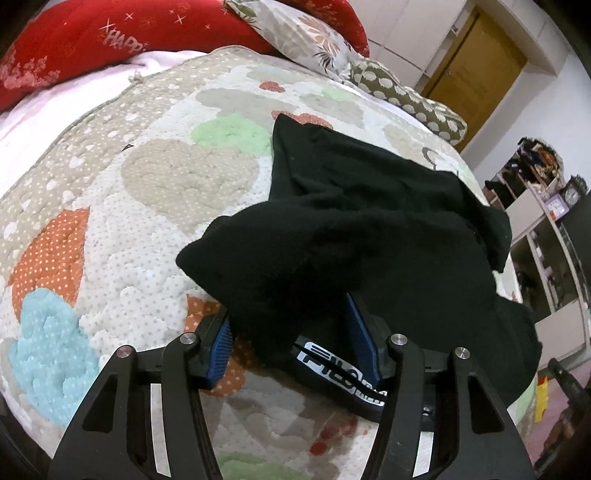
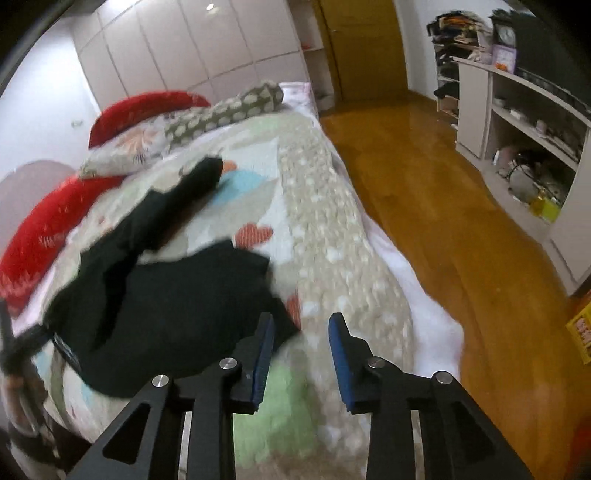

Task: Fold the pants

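Observation:
Black pants [image 1: 369, 236] lie bunched on a patterned quilt [image 1: 110, 206] on a bed. In the left wrist view a fold of the pants drapes between and over the blue-padded fingers of my left gripper [image 1: 288, 325]; the jaws stand wide apart with cloth between them, and a white-lettered waistband [image 1: 340, 373] shows below. In the right wrist view the pants [image 2: 166, 295] lie to the left of my right gripper [image 2: 301, 321], which is open and empty; its left pad [image 2: 264, 354] sits by the cloth's edge. The view is motion-blurred.
Red pillows [image 1: 92, 40] and patterned pillows [image 1: 306, 33] lie at the bed's head. A wooden floor [image 2: 443, 206] runs along the bed's right side, with white shelving [image 2: 524, 140], a wooden door [image 2: 365, 48] and wardrobes [image 2: 184, 48] beyond.

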`<state>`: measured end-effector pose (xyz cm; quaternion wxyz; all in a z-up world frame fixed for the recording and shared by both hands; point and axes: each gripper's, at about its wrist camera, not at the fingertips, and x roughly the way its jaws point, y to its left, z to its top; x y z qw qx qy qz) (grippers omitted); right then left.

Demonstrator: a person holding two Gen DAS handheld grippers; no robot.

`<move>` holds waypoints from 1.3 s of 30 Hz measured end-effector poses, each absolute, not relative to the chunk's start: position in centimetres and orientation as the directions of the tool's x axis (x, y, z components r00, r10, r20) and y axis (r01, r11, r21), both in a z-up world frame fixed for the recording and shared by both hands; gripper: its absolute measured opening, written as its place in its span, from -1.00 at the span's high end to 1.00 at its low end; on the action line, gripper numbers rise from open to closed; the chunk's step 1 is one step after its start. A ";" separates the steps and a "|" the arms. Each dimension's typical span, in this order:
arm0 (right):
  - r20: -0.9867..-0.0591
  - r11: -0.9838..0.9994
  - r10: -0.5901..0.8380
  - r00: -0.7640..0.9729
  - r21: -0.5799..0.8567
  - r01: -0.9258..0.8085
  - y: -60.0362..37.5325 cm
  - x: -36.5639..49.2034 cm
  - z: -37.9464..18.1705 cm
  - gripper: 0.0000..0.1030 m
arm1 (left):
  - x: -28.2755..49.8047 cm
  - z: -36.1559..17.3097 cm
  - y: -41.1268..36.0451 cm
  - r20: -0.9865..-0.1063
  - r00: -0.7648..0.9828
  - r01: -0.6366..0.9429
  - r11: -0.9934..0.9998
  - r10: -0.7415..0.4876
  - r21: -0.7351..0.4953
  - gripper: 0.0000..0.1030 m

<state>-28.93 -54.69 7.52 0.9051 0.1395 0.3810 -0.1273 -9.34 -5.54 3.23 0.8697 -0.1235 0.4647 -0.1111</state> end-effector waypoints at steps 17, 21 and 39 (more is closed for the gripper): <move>-0.664 0.955 -0.119 0.738 0.128 0.269 -52.4 -22.1 6.1 0.61 | -8.5 3.2 -7.6 -0.788 0.519 0.099 0.939 -0.331 -0.329 0.27; -0.634 0.931 -0.313 0.707 -0.060 0.359 -52.4 -23.3 8.2 0.61 | -10.4 4.3 -8.1 -0.765 0.528 0.148 0.928 -0.367 -0.343 0.55; -0.686 0.852 -0.384 0.618 -0.006 0.523 -58.3 -25.9 7.6 -0.06 | -13.2 5.5 -4.9 -0.783 0.550 0.122 0.955 -0.291 -0.270 0.53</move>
